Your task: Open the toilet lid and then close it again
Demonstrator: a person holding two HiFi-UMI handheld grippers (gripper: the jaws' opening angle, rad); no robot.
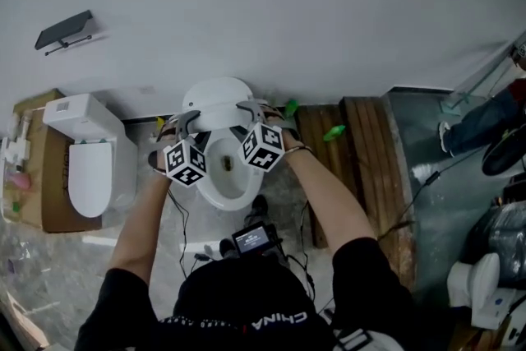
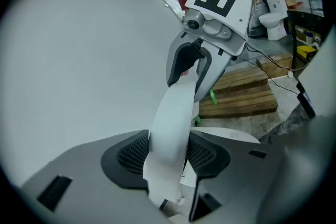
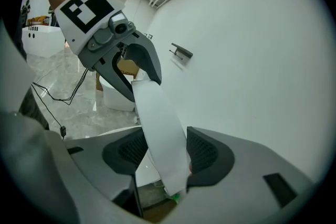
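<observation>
A white toilet stands against the wall in the middle of the head view, its bowl uncovered. The white toilet lid is raised above the bowl's back. My left gripper grips the lid's left rim and my right gripper its right rim. In the left gripper view the lid's edge runs up between the jaws, with both pads against it, and the right gripper clamps it further along. The right gripper view shows the lid squeezed between its pads, with the left gripper beyond.
A second white toilet sits on cardboard at the left. A wooden pallet lies right of the toilet. Black cables trail on the floor. A black shelf hangs on the wall. A person's legs show far right.
</observation>
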